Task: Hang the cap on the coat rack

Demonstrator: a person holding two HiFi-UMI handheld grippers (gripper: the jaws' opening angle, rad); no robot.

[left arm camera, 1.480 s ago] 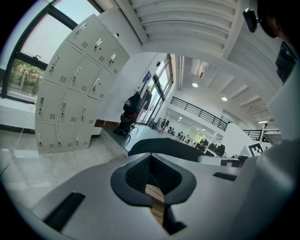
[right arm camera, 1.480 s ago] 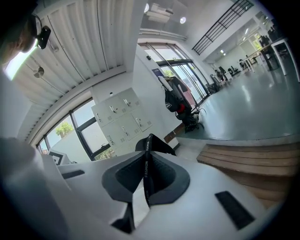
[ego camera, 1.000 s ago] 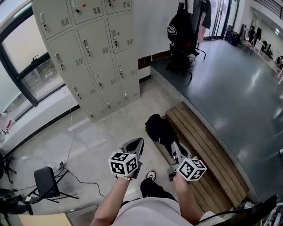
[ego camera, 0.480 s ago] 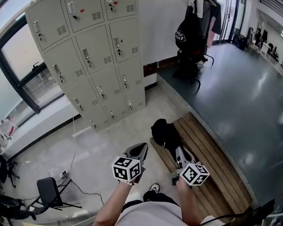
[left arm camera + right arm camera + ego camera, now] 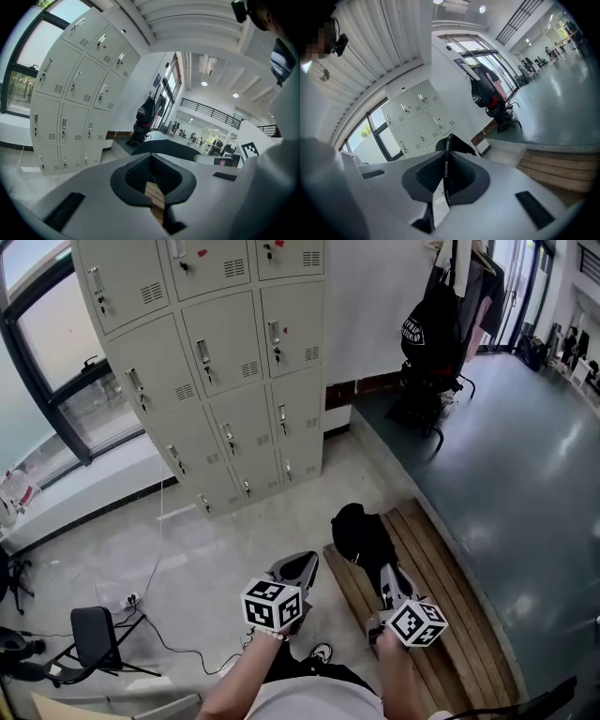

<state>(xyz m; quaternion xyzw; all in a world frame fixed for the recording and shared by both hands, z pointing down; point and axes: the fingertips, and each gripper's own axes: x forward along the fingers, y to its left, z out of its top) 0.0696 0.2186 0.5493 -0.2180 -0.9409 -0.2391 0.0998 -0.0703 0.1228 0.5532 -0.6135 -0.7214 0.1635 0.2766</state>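
A black cap (image 5: 361, 532) hangs from my right gripper (image 5: 385, 576), which is shut on its thin edge above the wooden bench (image 5: 441, 615). In the right gripper view a black band printed FASHION is pinched between the jaws of the right gripper (image 5: 446, 176), and the cap (image 5: 452, 143) stands up beyond them. My left gripper (image 5: 300, 570) floats beside it, shut and empty. In the left gripper view the left gripper (image 5: 151, 180) shows only a thin slit. The coat rack (image 5: 448, 315), far at top right, carries a black bag and dark clothes. Both gripper views show the coat rack (image 5: 482, 93) (image 5: 145, 117).
Grey lockers (image 5: 225, 362) line the wall ahead left. A raised dark floor (image 5: 506, 465) runs along the right beyond the bench. A black stool (image 5: 89, 634) and a floor cable (image 5: 169, 615) lie lower left. Windows (image 5: 66, 362) fill the left wall.
The whole view has shifted: lockers and coat rack sit lower and nearer in frame. Both grippers keep the same pose, with the cap still held in the right one.
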